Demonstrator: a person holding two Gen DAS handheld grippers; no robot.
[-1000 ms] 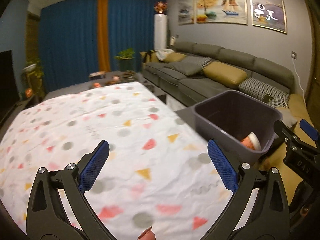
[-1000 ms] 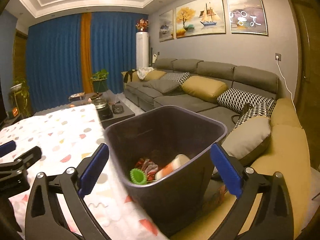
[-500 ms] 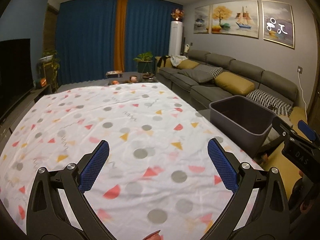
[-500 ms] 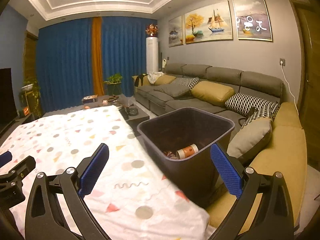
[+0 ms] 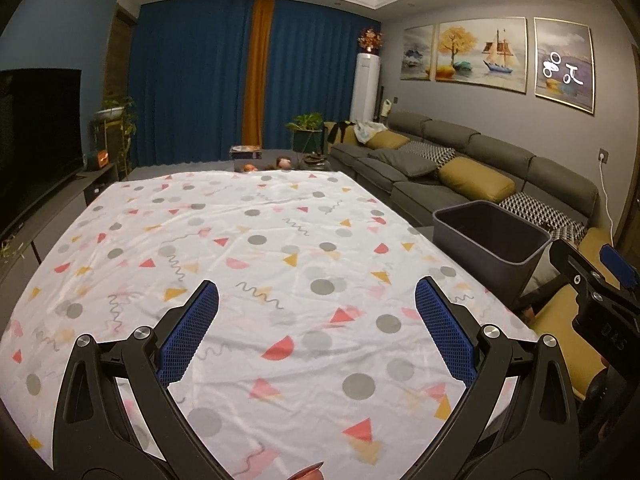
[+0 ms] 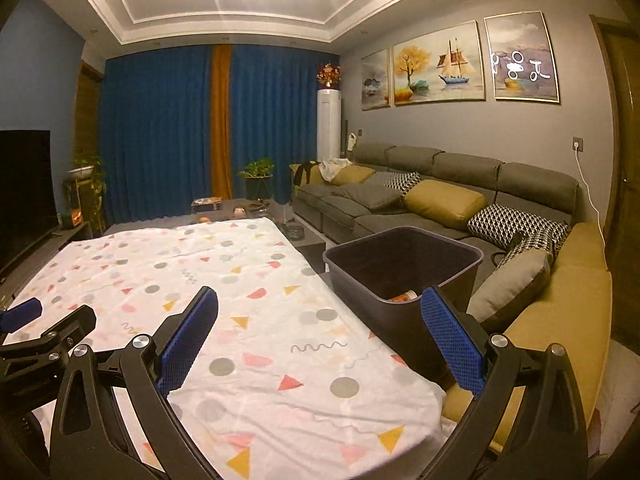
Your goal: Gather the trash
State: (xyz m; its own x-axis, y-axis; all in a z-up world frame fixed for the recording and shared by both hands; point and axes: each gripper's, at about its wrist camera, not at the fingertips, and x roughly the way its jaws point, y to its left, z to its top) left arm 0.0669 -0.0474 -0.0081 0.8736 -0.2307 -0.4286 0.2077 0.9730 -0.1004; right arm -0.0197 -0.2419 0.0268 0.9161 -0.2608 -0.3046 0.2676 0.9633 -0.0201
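Trash bin [image 6: 404,268] sits right off the tablecloth's [image 6: 240,304] edge; both grippers [image 5: 316,328] [image 6: 320,332] gape empty, so a careless swing could tip it.

Open tabletop, bin at right edge

The patterned tabletop [image 5: 280,248] fills the frame's centre and left with nothing standing on it; the dark bin [image 5: 490,236] stands off its right edge, the sofa [image 5: 480,168] just behind at right.
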